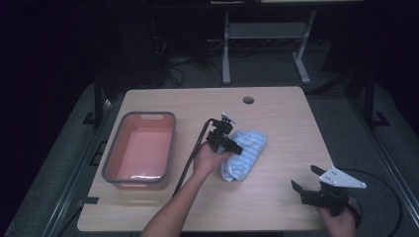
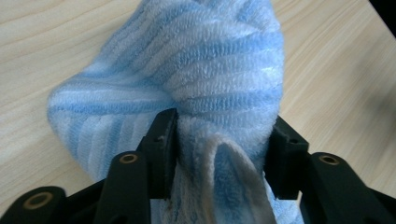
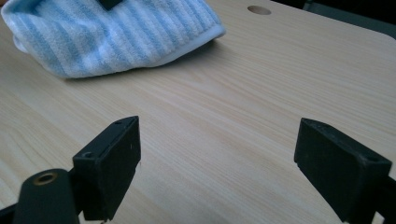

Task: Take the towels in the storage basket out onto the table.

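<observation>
A blue-and-white striped towel (image 1: 245,154) lies crumpled near the middle of the wooden table (image 1: 276,128). My left gripper (image 1: 237,148) rests on the towel's left side, held in a hand. In the left gripper view a raised fold of the towel (image 2: 201,70) stands between the jaws of the left gripper (image 2: 222,123), which are parted with the cloth bulging loosely in the gap. My right gripper (image 1: 305,178) hovers near the table's front right corner, open and with nothing in it. In the right gripper view the right gripper (image 3: 219,135) stands wide over bare wood, with the towel (image 3: 116,32) farther off.
A grey-rimmed pink basin (image 1: 170,143) sits at the table's left with nothing in it. A round cable hole (image 1: 248,100) is near the far edge. Cables trail from both grippers. Desk legs and wires stand in the dark behind the table.
</observation>
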Tool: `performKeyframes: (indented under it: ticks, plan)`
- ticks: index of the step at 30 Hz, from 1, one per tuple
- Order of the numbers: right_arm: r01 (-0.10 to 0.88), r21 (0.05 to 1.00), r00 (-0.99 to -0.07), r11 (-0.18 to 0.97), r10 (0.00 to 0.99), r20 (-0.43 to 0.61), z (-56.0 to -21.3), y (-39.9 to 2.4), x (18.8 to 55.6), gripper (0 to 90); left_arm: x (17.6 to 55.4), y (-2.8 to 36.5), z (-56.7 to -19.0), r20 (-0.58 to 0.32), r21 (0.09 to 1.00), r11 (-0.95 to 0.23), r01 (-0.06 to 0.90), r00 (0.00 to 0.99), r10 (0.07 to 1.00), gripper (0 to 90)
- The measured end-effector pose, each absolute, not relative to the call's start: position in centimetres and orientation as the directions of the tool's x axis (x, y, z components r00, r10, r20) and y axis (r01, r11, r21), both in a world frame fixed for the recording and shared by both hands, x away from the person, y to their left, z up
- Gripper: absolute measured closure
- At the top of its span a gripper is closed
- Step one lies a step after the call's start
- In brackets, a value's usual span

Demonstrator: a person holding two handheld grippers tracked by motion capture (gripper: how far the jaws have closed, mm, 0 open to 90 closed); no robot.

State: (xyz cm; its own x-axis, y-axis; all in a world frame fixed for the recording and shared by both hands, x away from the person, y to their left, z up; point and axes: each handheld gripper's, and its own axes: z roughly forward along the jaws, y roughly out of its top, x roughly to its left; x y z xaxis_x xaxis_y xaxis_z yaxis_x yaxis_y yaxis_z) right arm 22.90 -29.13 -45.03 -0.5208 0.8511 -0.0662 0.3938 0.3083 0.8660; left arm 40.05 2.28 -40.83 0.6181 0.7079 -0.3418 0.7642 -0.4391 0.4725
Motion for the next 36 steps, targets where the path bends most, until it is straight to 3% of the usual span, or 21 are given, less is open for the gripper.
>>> performKeyframes:
  ticks: [16, 36]
  plan:
    - [0.397, 0.864, -0.522, 0.311, 0.851, -0.066, -45.1, -28.9, 22.8, 14.2, 39.2, 2.7, -39.4, -0.342, 0.522, -0.415, 0.745, 0.628, 0.699, 37.2]
    - [0.416, 0.854, -0.518, 0.313, 0.853, -0.061, -45.4, -28.5, 23.0, 14.2, 37.5, 5.9, -37.4, -0.337, 0.587, -0.391, 0.709, 0.654, 0.678, 31.0]
